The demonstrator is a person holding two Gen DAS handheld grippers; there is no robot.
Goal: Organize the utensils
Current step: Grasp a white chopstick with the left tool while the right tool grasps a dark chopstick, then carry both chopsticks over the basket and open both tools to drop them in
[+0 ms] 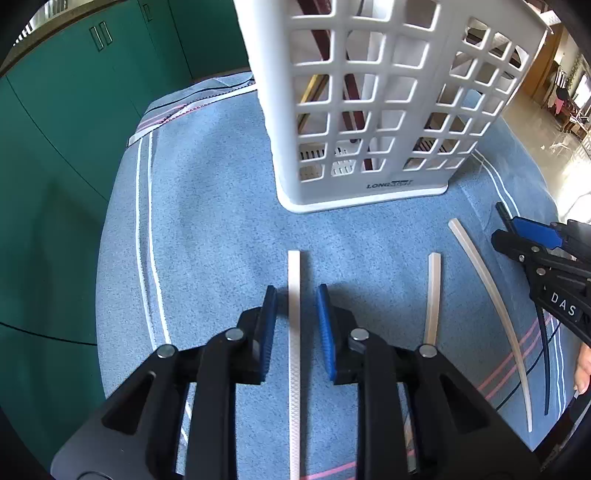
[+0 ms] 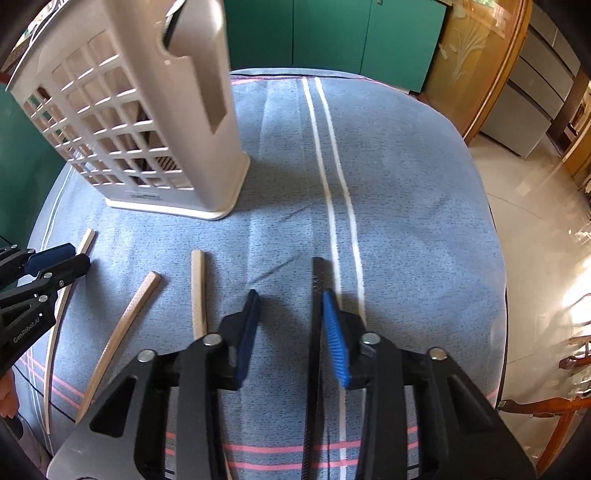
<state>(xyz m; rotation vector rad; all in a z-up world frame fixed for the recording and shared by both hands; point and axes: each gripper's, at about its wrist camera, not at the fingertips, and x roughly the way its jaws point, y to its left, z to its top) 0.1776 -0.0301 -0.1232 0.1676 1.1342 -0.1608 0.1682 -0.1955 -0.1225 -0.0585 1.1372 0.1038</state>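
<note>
Here, white chopstick (image 1: 294, 332) lengthwise toward basket (image 1: 369, 110)

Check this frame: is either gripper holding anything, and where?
Nothing is held. The left gripper straddles a white chopstick without touching; the right gripper has a black chopstick beside one jaw, unclamped.

Blue cloth (image 1: 221, 206) with paired white stripes (image 2: 332, 192) and pink lines (image 2: 280, 448) covered the work surface; it lay mostly flat, with slight creases. Green cabinet doors (image 1: 66, 122) stood behind and to one side, with dark slot handles (image 1: 100, 35) on two doors. Glossy pale floor (image 2: 535, 221) was visible beyond the cloth edge. Wooden frame with a frosted glass panel (image 2: 469, 48) stood at far right. Part of a wooden chair (image 2: 546, 410) showed low right.
</note>
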